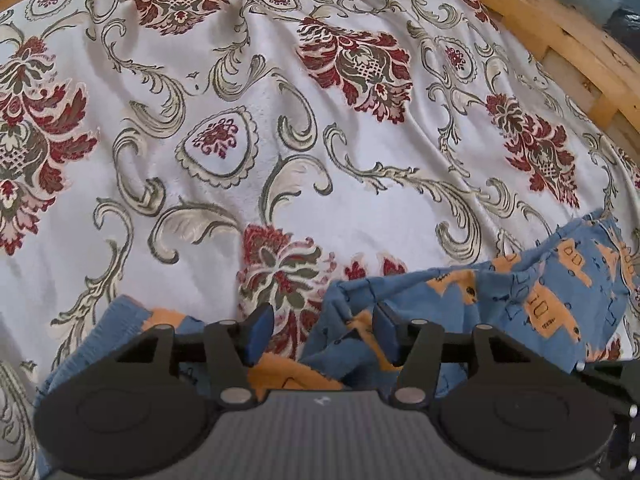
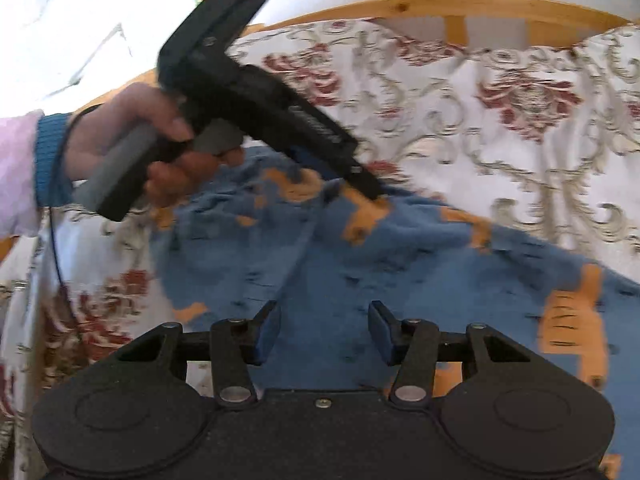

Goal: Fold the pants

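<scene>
Both the left tongs [image 1: 324, 334] and right tongs [image 2: 325, 332] hang spread, pinching nothing, over the blue pants [image 2: 360, 272] rumpled on the flowered bedspread [image 1: 280, 128] at six o'clock.

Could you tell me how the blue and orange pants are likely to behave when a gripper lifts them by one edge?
The pants lie rumpled in soft folds, so they would probably droop limply. They look thin and light. On the patterned bedspread, they may drag rather than slide.
</scene>
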### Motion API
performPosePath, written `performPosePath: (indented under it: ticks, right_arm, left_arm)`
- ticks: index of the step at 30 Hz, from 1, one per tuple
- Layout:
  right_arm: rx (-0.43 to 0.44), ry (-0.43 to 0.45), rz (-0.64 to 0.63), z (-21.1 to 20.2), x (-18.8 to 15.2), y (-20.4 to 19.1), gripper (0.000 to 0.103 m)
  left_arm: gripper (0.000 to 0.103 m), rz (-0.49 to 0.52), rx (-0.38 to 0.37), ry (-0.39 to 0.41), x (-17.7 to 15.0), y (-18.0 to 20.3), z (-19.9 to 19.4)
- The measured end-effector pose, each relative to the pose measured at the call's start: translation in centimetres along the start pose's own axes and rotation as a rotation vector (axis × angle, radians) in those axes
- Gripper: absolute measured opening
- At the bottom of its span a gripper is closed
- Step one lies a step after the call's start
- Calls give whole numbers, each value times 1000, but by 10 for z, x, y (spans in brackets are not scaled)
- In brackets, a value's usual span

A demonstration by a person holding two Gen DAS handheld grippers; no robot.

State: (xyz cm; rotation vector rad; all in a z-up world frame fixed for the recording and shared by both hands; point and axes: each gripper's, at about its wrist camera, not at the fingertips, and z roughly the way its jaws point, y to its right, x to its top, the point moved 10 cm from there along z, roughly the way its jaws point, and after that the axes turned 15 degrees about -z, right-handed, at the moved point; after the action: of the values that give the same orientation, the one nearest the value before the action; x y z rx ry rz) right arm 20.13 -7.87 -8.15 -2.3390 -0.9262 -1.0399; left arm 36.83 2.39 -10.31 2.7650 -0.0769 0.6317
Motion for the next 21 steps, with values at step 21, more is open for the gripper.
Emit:
performPosePath:
  ticks: [21]
  right_arm:
    - [-5, -6, -36, -1, -10, -15, 40]
  left_arm:
    - [62, 72, 11, 76, -4, 6, -22]
